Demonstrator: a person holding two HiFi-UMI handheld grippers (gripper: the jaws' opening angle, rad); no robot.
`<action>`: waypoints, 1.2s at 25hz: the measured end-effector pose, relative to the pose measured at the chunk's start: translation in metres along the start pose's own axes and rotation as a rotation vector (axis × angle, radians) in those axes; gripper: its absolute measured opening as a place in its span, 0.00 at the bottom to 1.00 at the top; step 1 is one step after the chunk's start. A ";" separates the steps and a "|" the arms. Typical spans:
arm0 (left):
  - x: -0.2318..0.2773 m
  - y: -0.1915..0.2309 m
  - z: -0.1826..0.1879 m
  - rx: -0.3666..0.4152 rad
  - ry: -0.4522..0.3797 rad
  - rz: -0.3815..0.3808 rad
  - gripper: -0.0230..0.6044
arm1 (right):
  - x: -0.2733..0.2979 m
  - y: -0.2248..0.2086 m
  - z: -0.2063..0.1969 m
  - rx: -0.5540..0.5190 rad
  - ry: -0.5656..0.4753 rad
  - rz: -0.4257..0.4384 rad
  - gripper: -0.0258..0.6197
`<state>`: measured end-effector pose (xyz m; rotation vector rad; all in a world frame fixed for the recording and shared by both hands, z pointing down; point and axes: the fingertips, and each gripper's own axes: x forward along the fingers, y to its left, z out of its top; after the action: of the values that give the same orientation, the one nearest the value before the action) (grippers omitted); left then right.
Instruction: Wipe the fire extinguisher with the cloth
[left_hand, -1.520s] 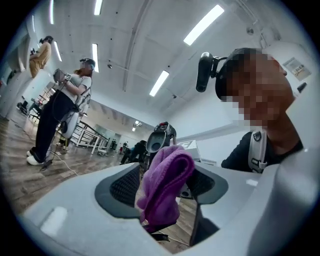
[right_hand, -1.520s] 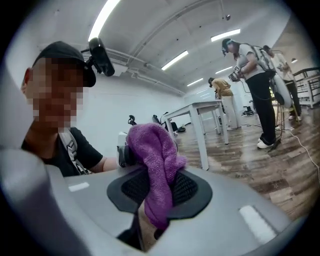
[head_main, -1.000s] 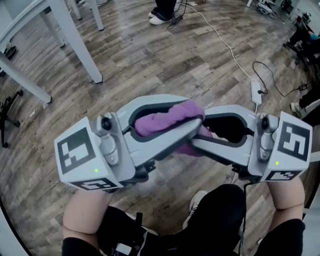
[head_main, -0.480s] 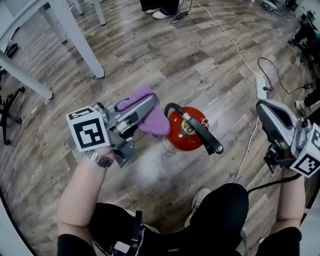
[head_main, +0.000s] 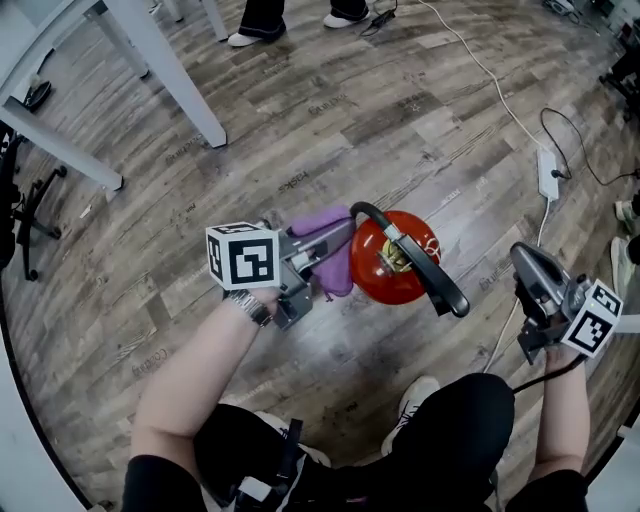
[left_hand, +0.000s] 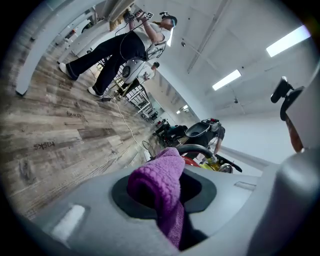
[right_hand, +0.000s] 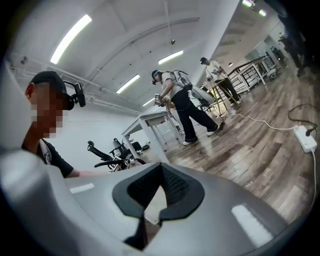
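A red fire extinguisher (head_main: 398, 268) with a black handle (head_main: 432, 276) stands on the wooden floor in front of my legs. My left gripper (head_main: 338, 240) is shut on a purple cloth (head_main: 330, 255), which hangs right at the extinguisher's left side; I cannot tell if it touches. In the left gripper view the cloth (left_hand: 161, 184) bulges between the jaws of the left gripper (left_hand: 167, 205), with the extinguisher (left_hand: 196, 156) just beyond. My right gripper (head_main: 528, 270) is off to the extinguisher's right, shut and empty. In the right gripper view the right gripper (right_hand: 150, 212) has its pads together.
White table legs (head_main: 170, 75) stand at the upper left, and a chair base (head_main: 25, 215) is at the left edge. A power strip (head_main: 549, 173) and its cable (head_main: 480, 70) lie on the floor at the right. Another person's feet (head_main: 245, 36) are at the top. My shoe (head_main: 412, 398) is below the extinguisher.
The grippers have parted and dropped. The right one drew off the cloth, shut and swung right. The left carried the cloth down beside the extinguisher, which has come into view.
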<state>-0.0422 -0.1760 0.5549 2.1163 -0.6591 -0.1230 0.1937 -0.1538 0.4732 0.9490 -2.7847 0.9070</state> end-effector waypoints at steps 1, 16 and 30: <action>0.002 0.005 -0.004 -0.017 -0.002 0.000 0.18 | 0.001 -0.003 -0.006 0.013 -0.001 0.002 0.04; 0.018 0.165 -0.139 -0.348 -0.077 0.306 0.18 | 0.004 -0.047 -0.103 0.203 0.034 -0.011 0.04; 0.008 0.162 -0.136 -0.498 -0.426 0.173 0.19 | 0.005 -0.047 -0.133 0.267 0.039 -0.026 0.05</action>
<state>-0.0584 -0.1552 0.7645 1.5534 -0.9461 -0.5906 0.2005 -0.1129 0.6080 0.9834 -2.6576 1.3024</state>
